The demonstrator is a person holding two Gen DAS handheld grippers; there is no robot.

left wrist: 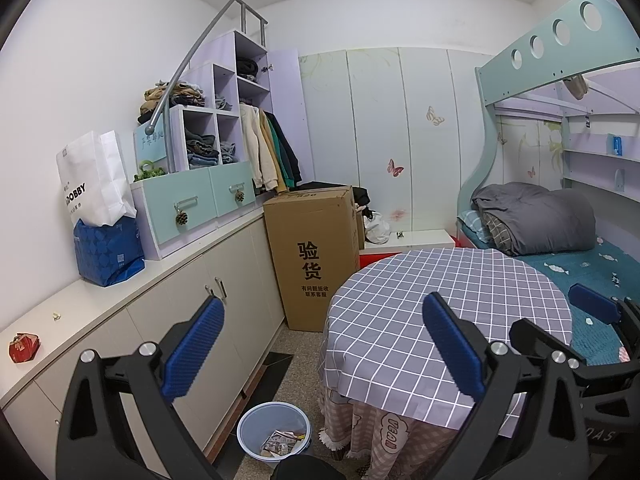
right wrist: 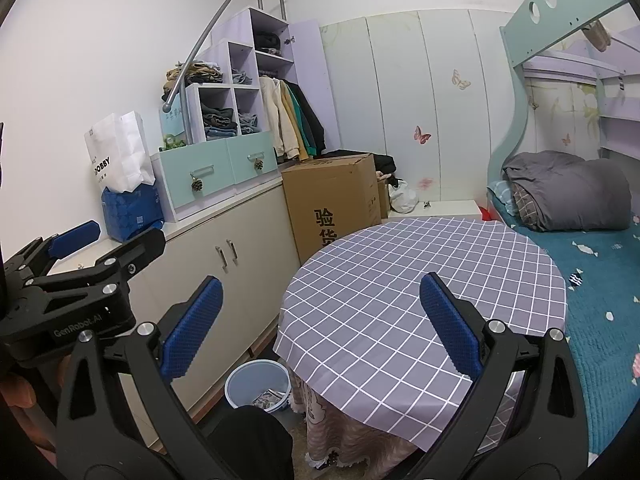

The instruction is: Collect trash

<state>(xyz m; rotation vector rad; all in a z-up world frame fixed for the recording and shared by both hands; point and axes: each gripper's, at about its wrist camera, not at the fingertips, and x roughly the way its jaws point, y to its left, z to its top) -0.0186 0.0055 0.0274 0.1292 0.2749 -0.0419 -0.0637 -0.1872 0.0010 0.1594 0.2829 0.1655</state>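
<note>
Trash (left wrist: 280,442) lies inside the pale blue bin (left wrist: 256,420) on the floor, below the left claw (left wrist: 320,352) and a little in front of it, just beside the hanging edge of the tablecloth. It looks like crumpled printed wrappers and paper. From the right wrist view the same bin (right wrist: 244,384) sits below and to the left of the right claw (right wrist: 320,324), with some wrappers (right wrist: 269,398) visible at its bottom.

Both claws are spread wide apart and hold nothing. The left claw hovers over the near left edge of the round tabletop (left wrist: 400,280) covered with a grey checked cloth; the right claw hovers over the same tabletop (right wrist: 400,280) from a position more to the right. In the right wrist view the left claw (right wrist: 104,240) appears at the left side, and in the left wrist view one blue finger of the right claw (left wrist: 594,304) appears at the right edge.

To the left of the left claw runs a long white counter (left wrist: 100,312); on its near end lies a small red crumpled packet (left wrist: 24,347), and a tiny pale scrap (left wrist: 57,315) lies a bit further along. Beyond stand a blue bag (left wrist: 108,252) with a white paper bag (left wrist: 92,180) in it, and ahead a tall cardboard box (left wrist: 316,256). To the right of the claws is a bed (right wrist: 608,280) with a grey folded blanket (right wrist: 568,192)
</note>
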